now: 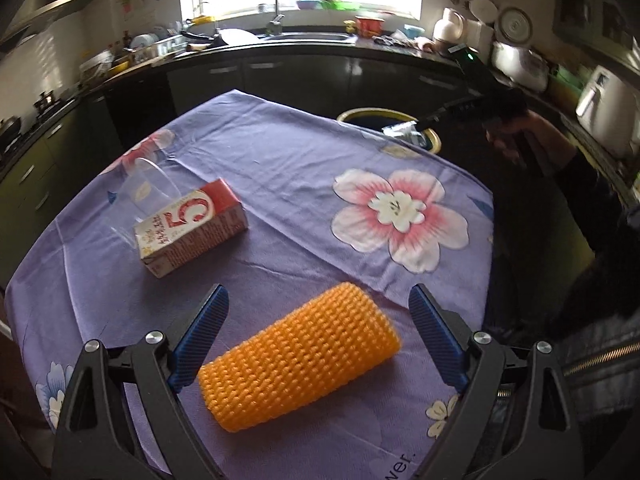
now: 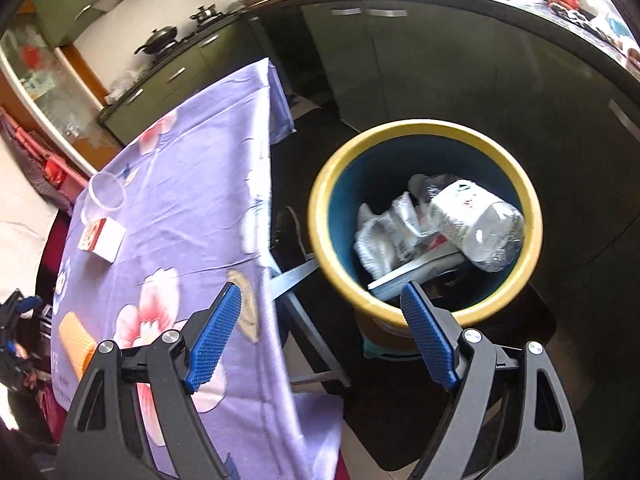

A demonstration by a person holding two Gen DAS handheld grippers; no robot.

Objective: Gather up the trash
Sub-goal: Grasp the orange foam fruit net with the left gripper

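A kitchen worktop (image 1: 280, 168) draped in a purple flowered cloth holds what remains to be cleared. At far left a clear plastic cup (image 1: 146, 196) lies on its side, its mouth touching a red-and-white carton (image 1: 192, 228) that lies flat just to its right. Nearer, and right of the carton, an orange foam net sleeve (image 1: 298, 364) lies slantwise on the cloth between the blue pads (image 1: 202, 336) of the left tool (image 1: 318, 300), whose jaws stand wide open on either side of it, not touching it. Right of the sleeve a large pink-and-white flower is printed on the cloth.

Beyond the worktop's far right edge stands a bin (image 2: 424, 128) with a yellow rim and a dark blue inside. In it lie crumpled white paper (image 2: 384, 236), a crushed clear plastic bottle (image 2: 476, 224) and a flat grey piece under them. In the left view a crumpled silvery wrapper (image 1: 400, 130) shows at the bin's rim, just below the tip of the right tool. The right tool (image 2: 320, 296) hangs above the gap between worktop and bin, pointing down, its jaws open with nothing between them.
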